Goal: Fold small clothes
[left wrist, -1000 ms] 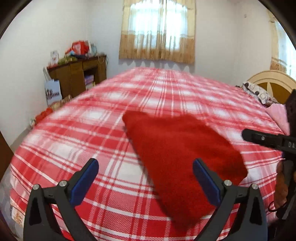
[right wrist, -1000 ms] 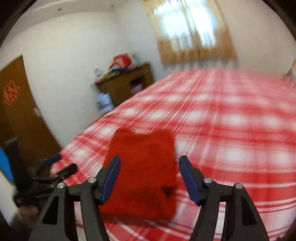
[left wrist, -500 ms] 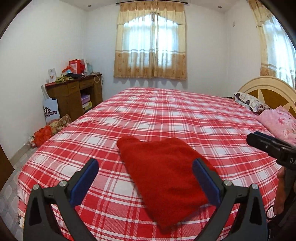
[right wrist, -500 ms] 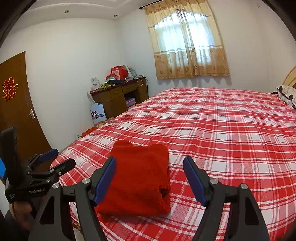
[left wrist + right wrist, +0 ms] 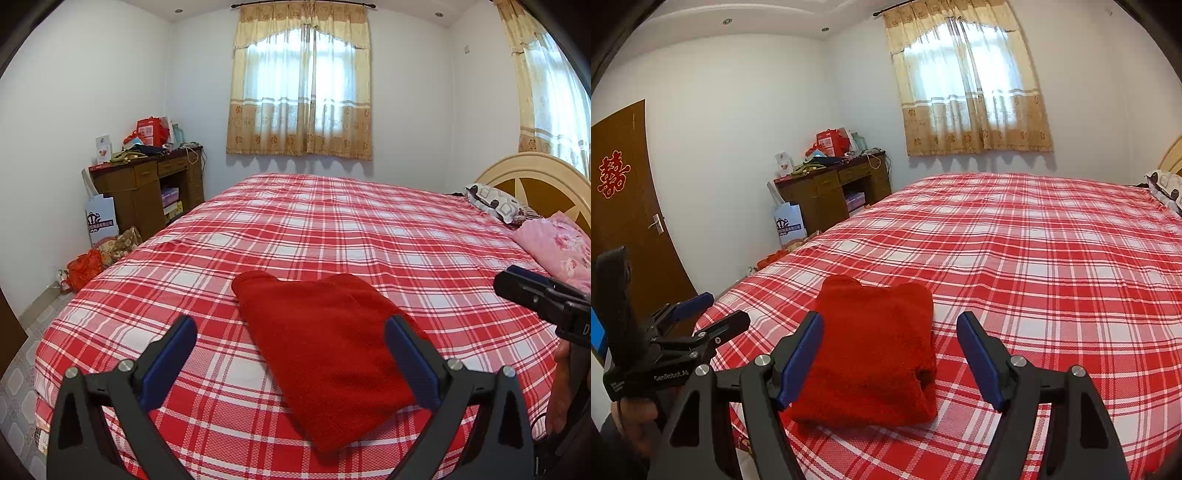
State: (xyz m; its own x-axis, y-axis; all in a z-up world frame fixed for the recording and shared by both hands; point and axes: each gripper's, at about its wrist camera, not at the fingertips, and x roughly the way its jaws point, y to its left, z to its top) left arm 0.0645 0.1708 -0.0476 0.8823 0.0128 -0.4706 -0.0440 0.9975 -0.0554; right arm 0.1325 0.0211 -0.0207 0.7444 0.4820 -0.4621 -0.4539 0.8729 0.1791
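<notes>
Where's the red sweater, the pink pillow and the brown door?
Red sweater [image 5: 332, 347]: left wrist view, middle of the folded cloth.
Pink pillow [image 5: 557, 242]: left wrist view, its flowered top.
Brown door [image 5: 628, 221]: right wrist view, panel beside the handle.

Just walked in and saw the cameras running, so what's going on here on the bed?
A person is folding small clothes with a handheld gripper in each hand. A red garment lies folded into a compact rectangle on the plaid bedspread, near the bed's edge. The left gripper and the right gripper are both open and empty, held above the bed and pointed toward the garment, touching nothing. The fold itself looks done.
</notes>
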